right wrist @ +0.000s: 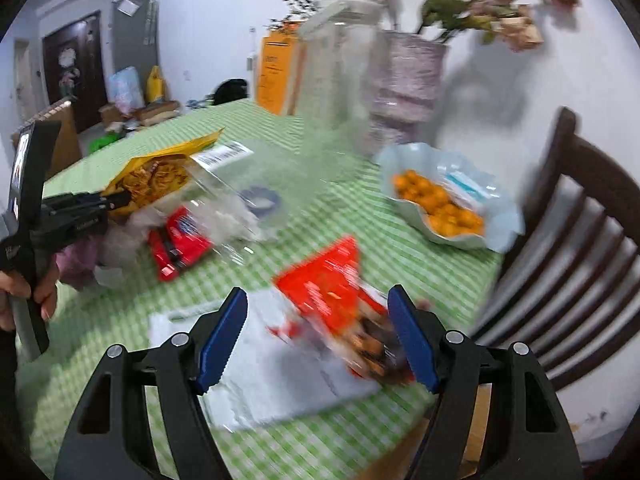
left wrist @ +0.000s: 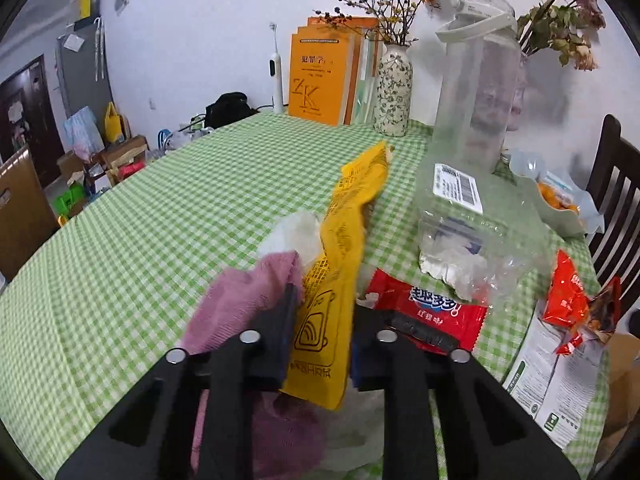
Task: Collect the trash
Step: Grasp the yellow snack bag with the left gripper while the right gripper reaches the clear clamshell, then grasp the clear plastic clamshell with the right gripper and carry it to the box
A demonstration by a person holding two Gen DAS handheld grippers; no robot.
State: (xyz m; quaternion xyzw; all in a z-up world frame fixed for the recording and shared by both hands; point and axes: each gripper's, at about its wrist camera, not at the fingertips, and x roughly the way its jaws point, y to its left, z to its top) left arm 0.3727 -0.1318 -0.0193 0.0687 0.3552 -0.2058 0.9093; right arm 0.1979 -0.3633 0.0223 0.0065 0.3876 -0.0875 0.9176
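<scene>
Meanwhile, the red snack wrapper (right wrist: 332, 292) is framed between the right gripper's (right wrist: 316, 340) parted jaws near the table's (right wrist: 420, 248) chair-side edge, its long axis angled across them, while the yellow wrapper (left wrist: 332, 280) is clamped in the left gripper (left wrist: 320, 344).

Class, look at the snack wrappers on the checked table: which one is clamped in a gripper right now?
The long yellow wrapper, pinched in the left gripper. The red wrappers lie loose on the cloth, one just ahead of the open right gripper.

Right wrist view motion-blurred; red wrapper (right wrist: 320, 280) print unreadable; chair (right wrist: 568, 248) cut by edge
</scene>
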